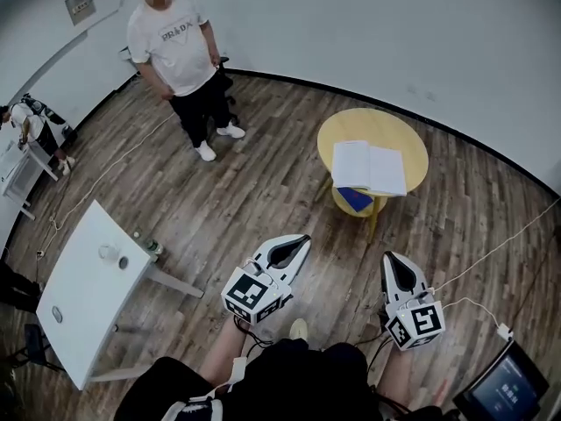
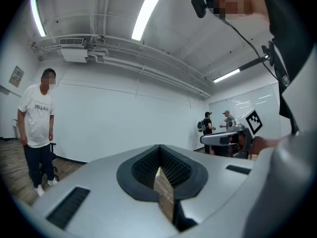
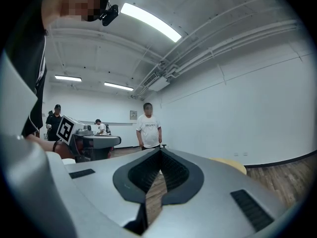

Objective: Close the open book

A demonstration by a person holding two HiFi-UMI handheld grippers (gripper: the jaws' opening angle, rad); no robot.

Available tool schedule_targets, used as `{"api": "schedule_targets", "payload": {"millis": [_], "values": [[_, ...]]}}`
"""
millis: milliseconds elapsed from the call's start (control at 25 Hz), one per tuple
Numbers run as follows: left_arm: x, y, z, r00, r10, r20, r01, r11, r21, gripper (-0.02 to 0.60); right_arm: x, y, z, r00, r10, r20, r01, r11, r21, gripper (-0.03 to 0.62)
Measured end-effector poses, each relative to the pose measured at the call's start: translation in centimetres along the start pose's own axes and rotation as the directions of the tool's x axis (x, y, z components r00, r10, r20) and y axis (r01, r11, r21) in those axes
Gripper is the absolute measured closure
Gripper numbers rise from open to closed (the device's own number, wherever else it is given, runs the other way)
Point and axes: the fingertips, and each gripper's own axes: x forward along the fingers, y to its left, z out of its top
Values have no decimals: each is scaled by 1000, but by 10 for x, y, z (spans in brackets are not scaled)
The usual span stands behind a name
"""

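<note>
Left claw (image 1: 306, 238): jaws closed tip to tip, gripping nothing, held over the floor.
Right claw (image 1: 387, 256): likewise closed and empty.
Book (image 1: 369, 167): lay well beyond both claws, toward the near edge of the round tabletop (image 1: 386, 119).
Book's look: spread open flat, white pages facing up.

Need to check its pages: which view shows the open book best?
The head view: the open book lies in full sight on the yellow table. The left gripper view misses it; the right gripper view catches only the table's edge.
</note>
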Motion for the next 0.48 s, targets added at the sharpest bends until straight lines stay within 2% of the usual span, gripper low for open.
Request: {"api": "schedule_targets", "payload": {"millis": [240, 480], "values": [[40, 42, -10, 1000, -23, -16, 23, 1000, -13, 583, 52, -29, -4, 1000, -21, -21, 21, 1000, 8, 598], [98, 82, -19, 1000, -14, -22, 13, 999, -34, 583, 102, -79, -11, 999, -22, -29, 23, 1000, 18, 598]]}}
